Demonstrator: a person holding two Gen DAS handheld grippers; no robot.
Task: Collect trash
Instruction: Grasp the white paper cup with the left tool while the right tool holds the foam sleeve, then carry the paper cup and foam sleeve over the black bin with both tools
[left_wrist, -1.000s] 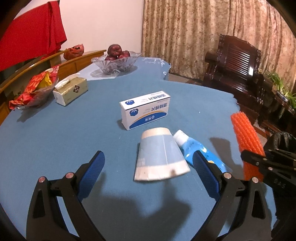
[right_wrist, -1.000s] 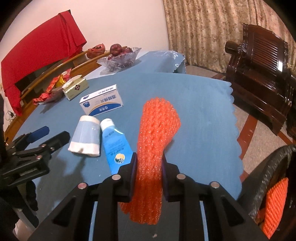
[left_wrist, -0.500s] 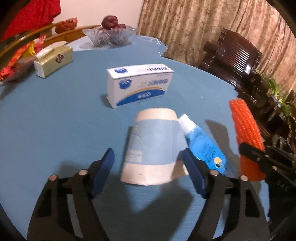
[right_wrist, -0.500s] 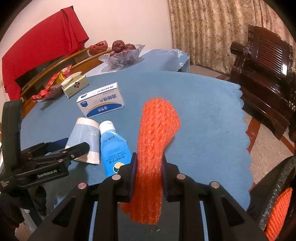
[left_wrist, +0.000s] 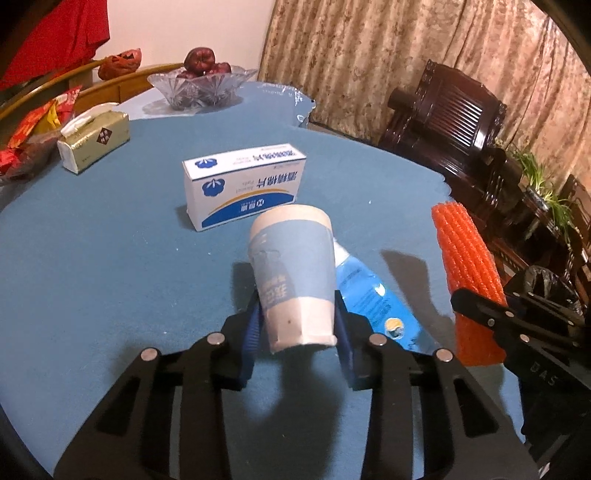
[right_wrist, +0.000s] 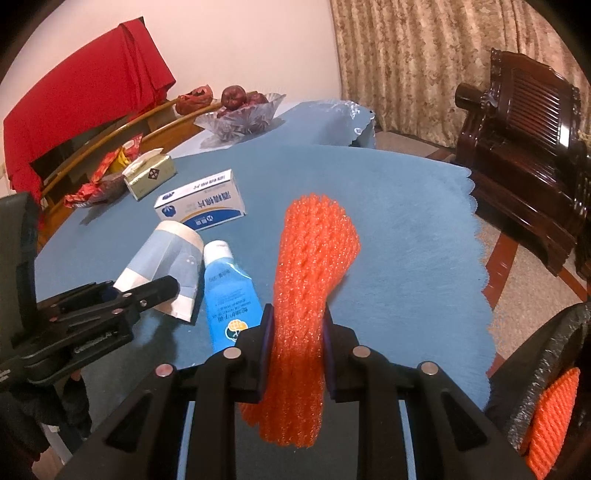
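Since a second ago the left claw has gone from standing wide around the paper cup to closing in on it — its blue pads now sit against the cup's two sides near the rim end, the jaws closing, and the cup's far end has tipped up off the cloth. Nothing on the right side has shifted.

Largest in view is the table, round and covered in blue cloth. Near its far edge stand a glass bowl of dark red fruit and a gold tissue pack, with red snack wrappers beside it. Nearer is a white and blue box, standing on its long edge just behind the cup.

From the right wrist view, the left claw reaches in from the lower left, pointing down at a slant toward the cup. A blue tube with a white cap lies flat just beside the cup, between it and the orange foam net.

That net is pinched at its lower part in the right claw, whose jaws are clamped on it; the claw also slants downward, and the net rises ahead of the fingers while its lower end hangs below them. At the right edge a black trash bag stands open with another orange net inside.
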